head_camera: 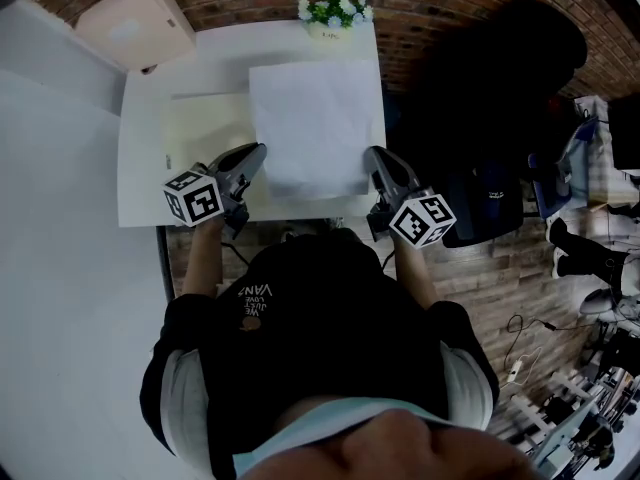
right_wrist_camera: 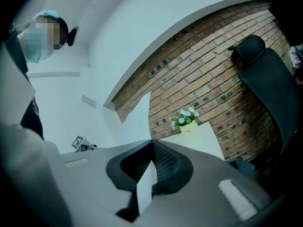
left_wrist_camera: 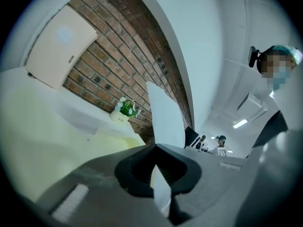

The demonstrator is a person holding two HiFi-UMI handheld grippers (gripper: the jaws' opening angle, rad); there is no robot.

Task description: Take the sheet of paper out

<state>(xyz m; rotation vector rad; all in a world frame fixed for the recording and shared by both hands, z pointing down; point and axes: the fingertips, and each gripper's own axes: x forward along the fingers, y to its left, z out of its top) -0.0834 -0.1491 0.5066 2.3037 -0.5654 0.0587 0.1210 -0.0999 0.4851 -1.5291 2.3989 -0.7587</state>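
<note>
A white sheet of paper hangs over the white table, gripped at its two near corners. My left gripper is shut on the near left corner, my right gripper on the near right corner. In the left gripper view the sheet rises edge-on from between the closed jaws of the left gripper. In the right gripper view the sheet likewise stands up out of the pinched jaws of the right gripper. A pale yellow folder lies flat on the table, partly under the sheet's left side.
A small pot of white flowers stands at the table's far edge against the brick wall. A beige box sits at the far left. A black office chair stands right of the table. The table's near edge is just beyond my grippers.
</note>
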